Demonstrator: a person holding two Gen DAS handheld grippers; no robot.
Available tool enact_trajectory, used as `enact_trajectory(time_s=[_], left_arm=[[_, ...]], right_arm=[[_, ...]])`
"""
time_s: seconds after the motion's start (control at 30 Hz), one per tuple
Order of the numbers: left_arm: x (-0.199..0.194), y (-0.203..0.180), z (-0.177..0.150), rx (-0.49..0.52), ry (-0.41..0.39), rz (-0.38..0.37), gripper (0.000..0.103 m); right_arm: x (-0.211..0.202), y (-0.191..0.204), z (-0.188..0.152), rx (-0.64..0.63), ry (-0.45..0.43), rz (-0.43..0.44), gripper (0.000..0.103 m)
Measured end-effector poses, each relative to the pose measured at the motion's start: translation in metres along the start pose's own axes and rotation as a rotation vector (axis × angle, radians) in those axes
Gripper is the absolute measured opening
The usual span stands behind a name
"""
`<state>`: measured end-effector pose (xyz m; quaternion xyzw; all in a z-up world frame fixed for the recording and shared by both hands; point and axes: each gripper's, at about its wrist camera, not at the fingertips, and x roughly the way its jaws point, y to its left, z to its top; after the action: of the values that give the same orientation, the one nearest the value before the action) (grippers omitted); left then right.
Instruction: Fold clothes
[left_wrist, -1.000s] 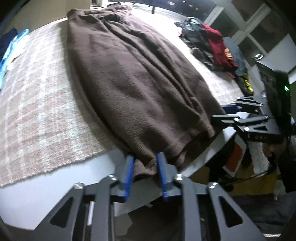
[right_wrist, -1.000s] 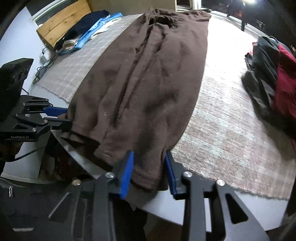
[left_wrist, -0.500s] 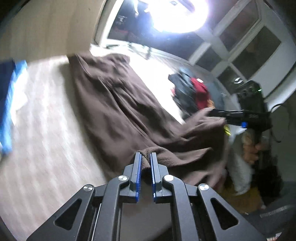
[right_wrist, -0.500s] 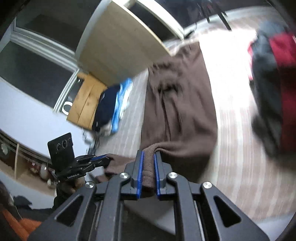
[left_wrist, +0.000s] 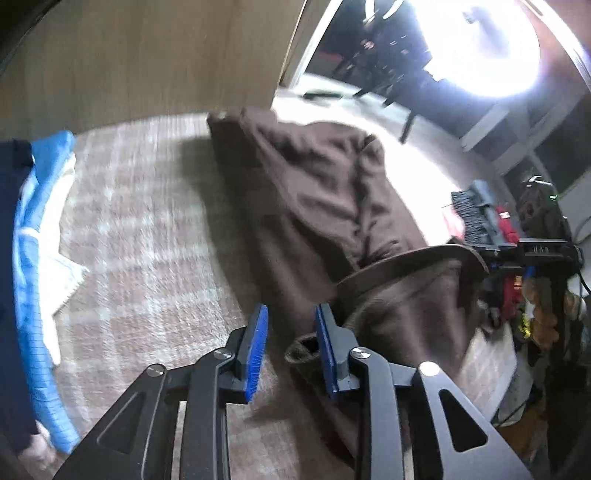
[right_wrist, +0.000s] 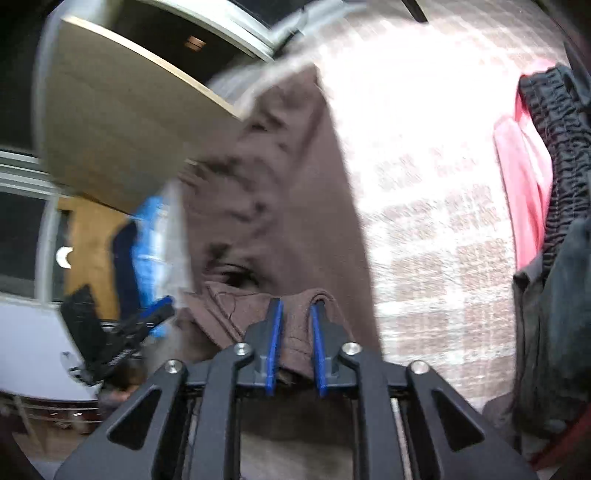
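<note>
**Near hem carried over the brown garment, both grippers letting go**

A second ago we saw the brown garment (left_wrist: 325, 192) stretched flat and full length down the checked rug (left_wrist: 147, 236), its near hem hanging at the edge, with a gripper pinching each corner. Now that hem lies doubled back over the middle of the cloth, so the garment reads about half as long, with a loose, raised fold along the near side. It is brown fleece, creased and rumpled, and it sits in the middle of the rug, between the blue clothes (left_wrist: 33, 258) on one side and the dark and red pile (right_wrist: 543, 206) on the other.

Our left gripper (left_wrist: 290, 343) has just been opening: its blue pads stand apart, and the hem corner lies beside the right-hand pad rather than pinched between the two. Our right gripper (right_wrist: 295, 339) has just been opening too; a bunch of brown cloth sits between its pads, but we cannot tell whether they press on it.
</note>
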<state>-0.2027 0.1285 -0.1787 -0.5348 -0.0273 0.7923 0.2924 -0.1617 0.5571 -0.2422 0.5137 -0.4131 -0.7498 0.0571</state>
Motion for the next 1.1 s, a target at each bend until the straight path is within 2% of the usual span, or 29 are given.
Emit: enact_trajectory(time_s=[0.03, 0.07, 0.2, 0.23, 0.27, 0.33, 0.37, 0.47, 0.57, 0.6, 0.63, 0.67, 0.7, 0.73, 0.77, 0.8, 0.83, 0.9, 0.93, 0.97, 1.03, 1.07, 1.1], left_arm=[[-0.006, -0.002, -0.003, 0.016, -0.007, -0.005, 0.039], [-0.011, -0.005, -0.009, 0.033, -0.013, -0.008, 0.04], [-0.025, -0.014, -0.042, 0.058, -0.006, -0.029, 0.041], [-0.021, -0.015, -0.048, 0.048, 0.01, -0.04, 0.041], [-0.017, -0.017, -0.056, 0.034, 0.03, -0.055, 0.041], [-0.007, -0.022, -0.074, 0.016, 0.075, -0.1, 0.041], [-0.003, -0.026, -0.08, 0.013, 0.085, -0.106, 0.041], [0.006, -0.031, -0.085, -0.01, 0.078, -0.095, 0.04], [0.007, -0.027, -0.081, -0.066, 0.047, -0.1, 0.038], [0.007, -0.027, -0.079, -0.08, 0.035, -0.097, 0.03], [0.006, -0.03, -0.078, -0.077, 0.026, -0.091, 0.018], [0.005, -0.034, -0.076, -0.067, 0.017, -0.081, 0.011], [0.003, -0.039, -0.074, -0.057, 0.009, -0.072, 0.003], [0.001, -0.044, -0.072, -0.048, 0.0, -0.062, 0.0], [-0.005, -0.05, -0.07, -0.03, -0.025, -0.045, 0.0], [-0.016, -0.058, -0.069, -0.004, -0.067, -0.022, 0.0], [-0.024, -0.064, -0.068, 0.021, -0.102, -0.009, 0.001], [-0.021, -0.057, -0.068, 0.002, -0.081, 0.029, 0.007], [-0.017, -0.051, -0.069, -0.017, -0.058, 0.053, 0.004], [-0.013, -0.044, -0.071, -0.053, -0.033, 0.048, 0.004], [-0.008, -0.033, -0.082, -0.129, 0.011, -0.003, 0.006], [-0.011, -0.036, -0.088, -0.123, 0.012, -0.006, 0.011], [-0.012, -0.04, -0.092, -0.111, 0.012, -0.009, 0.024]], right_arm=[[-0.01, 0.001, 0.0, 0.002, -0.015, 0.027, 0.044], [-0.021, 0.001, 0.0, 0.003, -0.035, 0.05, 0.053], [-0.065, -0.002, -0.006, 0.004, -0.146, 0.056, 0.053], [-0.072, -0.001, -0.013, -0.024, -0.179, 0.039, 0.053], [-0.074, 0.004, -0.022, -0.089, -0.193, -0.026, 0.053], [-0.059, 0.017, -0.034, -0.205, -0.171, -0.177, 0.053], [-0.046, 0.02, -0.039, -0.245, -0.142, -0.218, 0.053], [-0.009, 0.019, -0.047, -0.322, -0.05, -0.244, 0.053], [0.02, 0.017, -0.039, -0.387, -0.042, -0.31, 0.053], [0.027, 0.016, -0.035, -0.398, -0.048, -0.318, 0.053], [0.031, 0.015, -0.031, -0.398, -0.05, -0.294, 0.053], [0.034, 0.013, -0.026, -0.396, -0.052, -0.26, 0.053], [0.035, 0.012, -0.024, -0.396, -0.057, -0.202, 0.052], [0.035, 0.012, -0.022, -0.399, -0.058, -0.139, 0.047], [0.033, 0.013, -0.022, -0.396, -0.049, -0.096, 0.017], [0.03, 0.011, -0.021, -0.391, -0.037, -0.072, 0.006], [0.026, 0.006, -0.02, -0.375, -0.034, -0.087, 0.006], [0.018, -0.007, -0.018, -0.337, -0.036, -0.141, 0.006], [0.018, -0.014, -0.017, -0.331, -0.021, -0.242, 0.006], [0.015, -0.016, -0.019, -0.339, -0.01, -0.273, 0.009], [0.008, -0.014, -0.024, -0.36, 0.004, -0.269, 0.01], [0.003, -0.01, -0.027, -0.374, 0.002, -0.244, 0.023], [-0.001, -0.001, -0.031, -0.395, -0.013, -0.226, 0.044]])
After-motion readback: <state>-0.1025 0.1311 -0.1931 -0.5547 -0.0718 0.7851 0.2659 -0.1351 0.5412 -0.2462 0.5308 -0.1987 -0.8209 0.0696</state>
